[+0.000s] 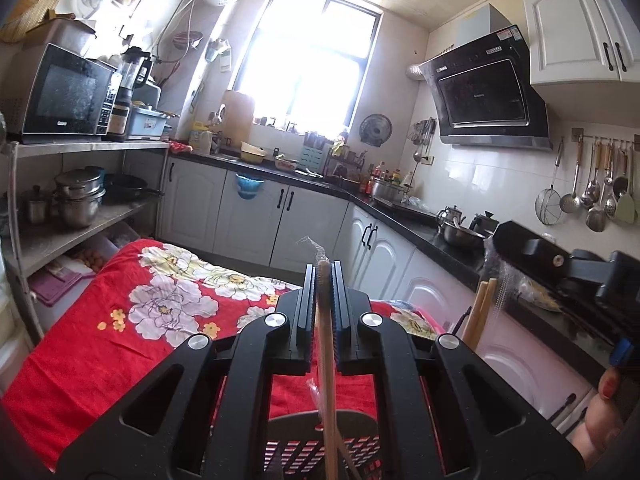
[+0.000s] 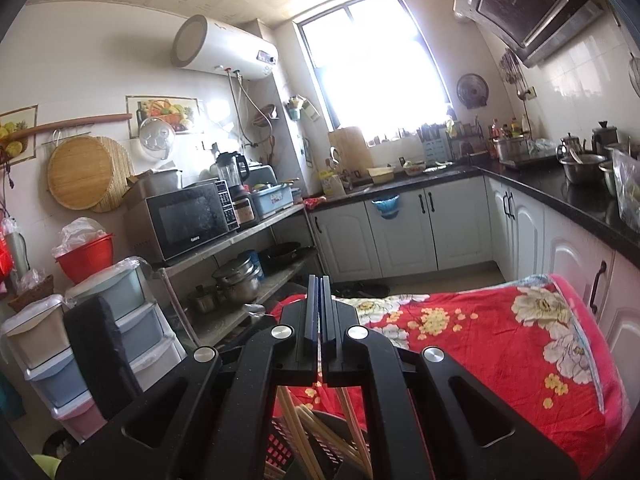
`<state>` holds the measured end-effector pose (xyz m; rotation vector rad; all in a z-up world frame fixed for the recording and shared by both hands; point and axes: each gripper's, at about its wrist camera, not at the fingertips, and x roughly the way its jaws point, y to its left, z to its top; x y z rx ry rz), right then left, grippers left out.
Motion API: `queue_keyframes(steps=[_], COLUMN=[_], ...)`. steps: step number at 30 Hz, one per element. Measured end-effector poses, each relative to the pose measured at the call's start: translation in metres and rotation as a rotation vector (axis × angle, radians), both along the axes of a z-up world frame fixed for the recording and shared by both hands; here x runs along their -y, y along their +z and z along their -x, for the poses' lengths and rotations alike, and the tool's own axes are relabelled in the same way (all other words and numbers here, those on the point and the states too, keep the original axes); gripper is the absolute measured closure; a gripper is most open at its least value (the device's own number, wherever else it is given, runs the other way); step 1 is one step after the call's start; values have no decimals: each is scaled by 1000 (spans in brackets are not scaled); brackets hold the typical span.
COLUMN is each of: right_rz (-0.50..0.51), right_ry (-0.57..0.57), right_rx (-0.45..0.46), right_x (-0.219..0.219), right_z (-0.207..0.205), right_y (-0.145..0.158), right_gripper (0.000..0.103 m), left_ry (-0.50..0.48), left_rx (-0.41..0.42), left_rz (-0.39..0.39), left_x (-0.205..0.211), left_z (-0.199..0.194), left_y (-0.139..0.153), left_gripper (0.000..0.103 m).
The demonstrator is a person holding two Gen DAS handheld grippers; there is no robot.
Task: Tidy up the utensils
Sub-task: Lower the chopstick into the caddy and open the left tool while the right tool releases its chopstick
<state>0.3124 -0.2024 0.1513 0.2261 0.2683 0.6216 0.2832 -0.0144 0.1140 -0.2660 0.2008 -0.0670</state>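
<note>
My left gripper (image 1: 322, 280) is shut on a pair of wooden chopsticks in a clear plastic sleeve (image 1: 326, 360); they run upright between the pads, their lower ends over a black slotted utensil basket (image 1: 360, 446). My right gripper (image 2: 319, 292) is shut, with nothing visible between its pads. It also shows at the right of the left wrist view (image 1: 532, 252), near more chopsticks (image 1: 480, 312). Below it several wooden chopsticks (image 2: 312, 436) stand in the black basket (image 2: 280, 446).
The basket sits on a table covered with a red floral cloth (image 1: 120, 320). A metal shelf with a microwave (image 1: 64, 96) and pots stands to the left. White cabinets and a dark counter (image 2: 560, 192) with pots run along the right.
</note>
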Motion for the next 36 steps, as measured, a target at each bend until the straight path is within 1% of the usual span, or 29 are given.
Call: queue_keyframes(steps=[12,19,28,36], right_rz=[-19,-30,-32,-23], right_ry=[-38,-57,-75,-93], right_rx=[-52,-71,-107,-140], right_x=[14,26,37,46], right_z=[9,20,30,38], right_y=[-29,-39,-51,-61], right_gripper=[102,102,101,101], left_ry=[18,40,46,25], left_rx=[51,91,60,14], left_rz=[-36,-60,-56,-32], left_x=[-1,0,-6,-9], left_z=[11,25,30,39], left_y=[-7,-13,-25,-28], left_gripper=[99,99,99,99])
